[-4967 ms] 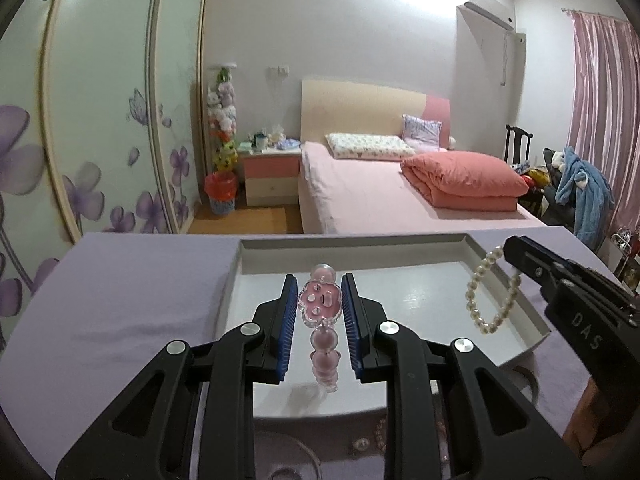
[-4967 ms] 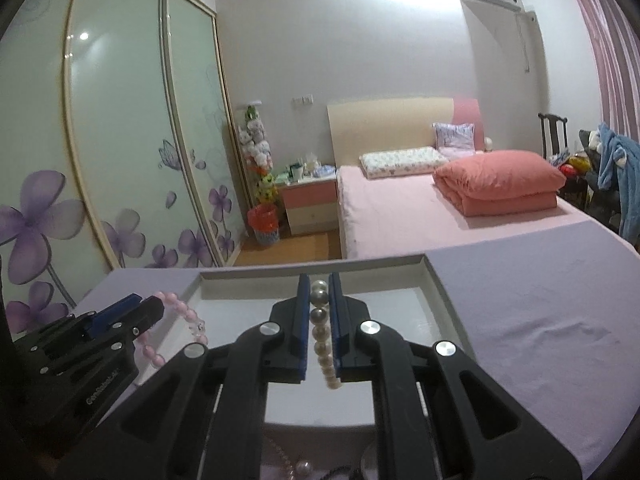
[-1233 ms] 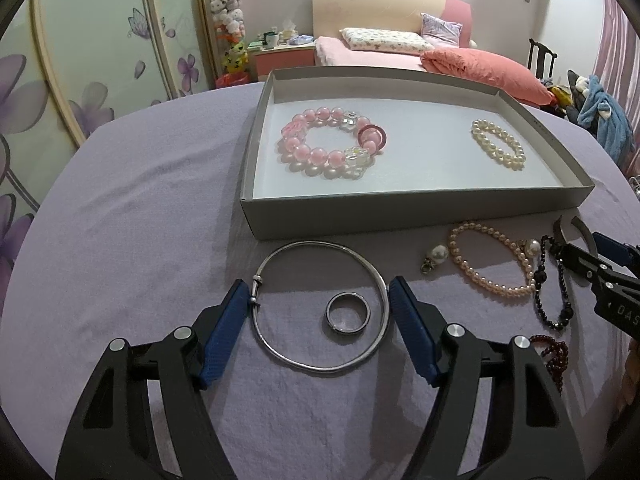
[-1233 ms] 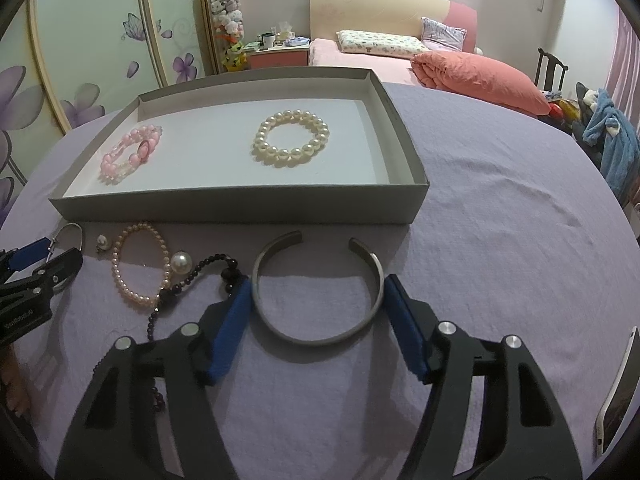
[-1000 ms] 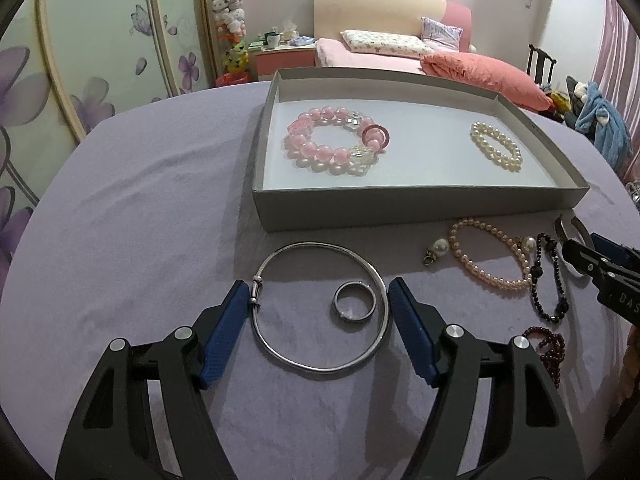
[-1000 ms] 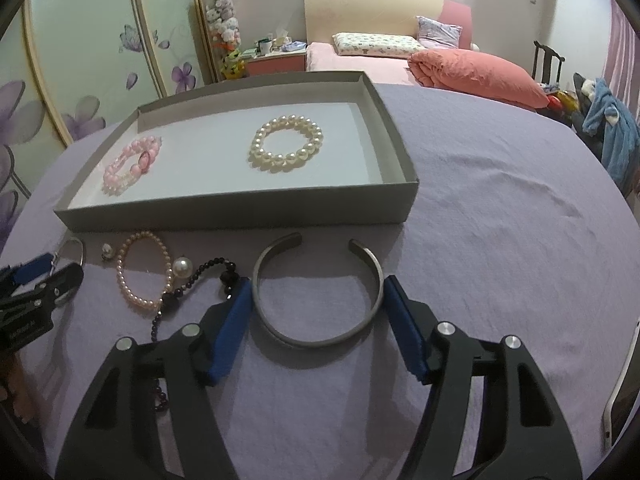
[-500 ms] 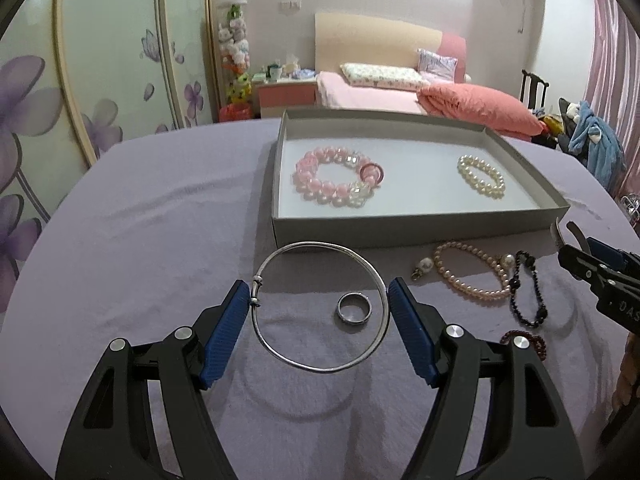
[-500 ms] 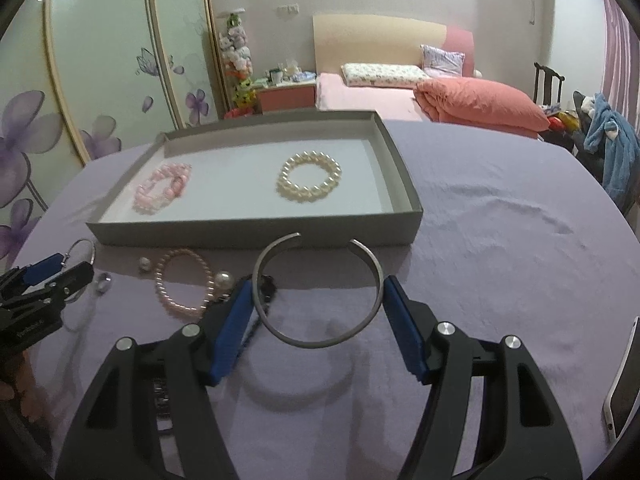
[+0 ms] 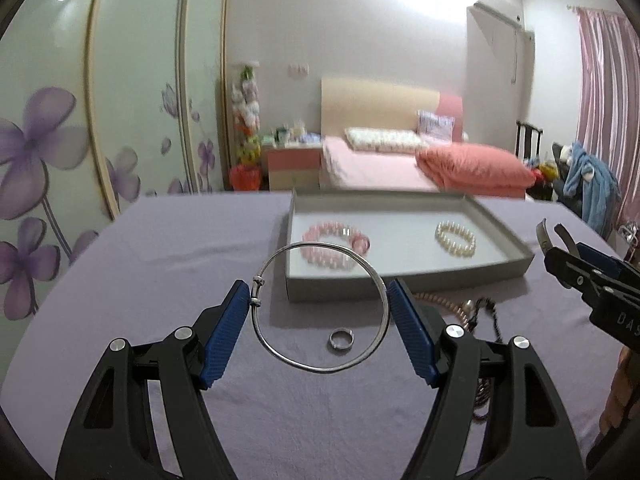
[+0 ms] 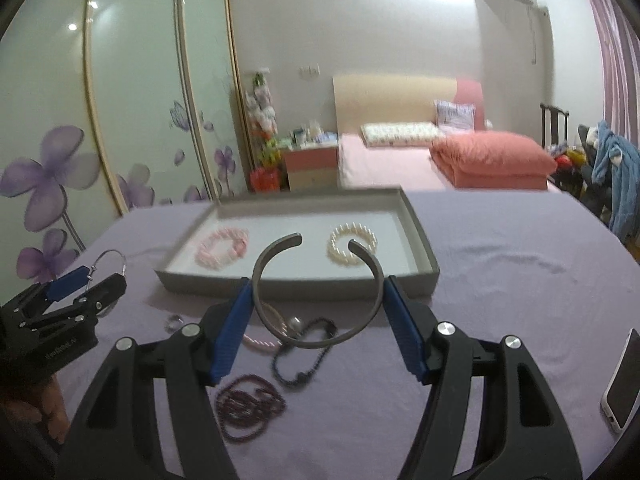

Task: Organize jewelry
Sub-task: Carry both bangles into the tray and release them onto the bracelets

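Two grippers were seen, each clamped on one bangle and held above the purple cloth (image 9: 168, 240). The left gripper (image 9: 318, 308) was closed on a thin silver hoop bangle (image 9: 320, 306), pads pressed to its left and right sides. The right gripper (image 10: 318, 304) was closed on an open grey cuff bangle (image 10: 316, 292), its gap turned toward the tray.

One grey tray (image 10: 304, 288) was set on the cloth beyond both grippers. Two bracelets were counted inside it — one pink bead bracelet (image 10: 222, 248) at the left, one white pearl bracelet (image 10: 352, 240) at the right, well apart.

Loose pieces left on the cloth in front of the tray:
- one small silver ring (image 9: 341, 339), seen through the hoop
- one pink pearl bracelet (image 10: 260, 340), partly hidden behind the cuff
- one black bead strand (image 10: 304, 356), just beside it
- one dark red bead strand (image 10: 248, 406), coiled nearest the right camera

One phone (image 10: 624, 380) was seen at the right edge of the cloth. One bed (image 9: 384, 168) was visible in the blurred background.
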Motion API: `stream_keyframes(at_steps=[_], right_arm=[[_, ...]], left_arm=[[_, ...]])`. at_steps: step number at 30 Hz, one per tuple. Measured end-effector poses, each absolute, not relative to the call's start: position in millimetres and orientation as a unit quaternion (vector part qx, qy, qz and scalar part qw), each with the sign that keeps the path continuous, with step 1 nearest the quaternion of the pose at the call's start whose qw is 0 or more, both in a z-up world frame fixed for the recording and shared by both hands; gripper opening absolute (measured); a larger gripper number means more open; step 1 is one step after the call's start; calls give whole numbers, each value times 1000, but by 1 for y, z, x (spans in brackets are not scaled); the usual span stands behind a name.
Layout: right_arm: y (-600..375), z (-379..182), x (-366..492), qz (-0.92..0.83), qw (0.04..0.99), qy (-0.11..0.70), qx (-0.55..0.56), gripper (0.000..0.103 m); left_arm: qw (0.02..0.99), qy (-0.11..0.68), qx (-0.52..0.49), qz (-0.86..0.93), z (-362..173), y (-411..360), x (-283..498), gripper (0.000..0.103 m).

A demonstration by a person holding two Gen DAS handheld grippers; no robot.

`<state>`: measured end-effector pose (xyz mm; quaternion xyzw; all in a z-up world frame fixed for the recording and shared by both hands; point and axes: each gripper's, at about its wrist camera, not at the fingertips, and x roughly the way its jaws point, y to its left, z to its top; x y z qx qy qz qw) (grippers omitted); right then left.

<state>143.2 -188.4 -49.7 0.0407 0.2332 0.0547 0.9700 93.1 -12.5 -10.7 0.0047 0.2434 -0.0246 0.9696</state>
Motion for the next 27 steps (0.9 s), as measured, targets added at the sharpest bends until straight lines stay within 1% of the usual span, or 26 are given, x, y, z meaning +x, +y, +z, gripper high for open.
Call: stream_keyframes(at_steps=[6,13,21,27], right_arm=[[-178,-31,118,55,984,167,28,64],[-176,-23,97,38,994,103,10,64],[-179,-21,84,22,998,58,4,64],[-179,-24,84,17,998,53,-3,64]], left_arm=[[982,187,4,-14,6,-18,74,71],[989,148,5,-3,12,-21,65,71],[993,118,-4,8,14,-21,55,71],[993,114,-1,9,15,-21,55,71]])
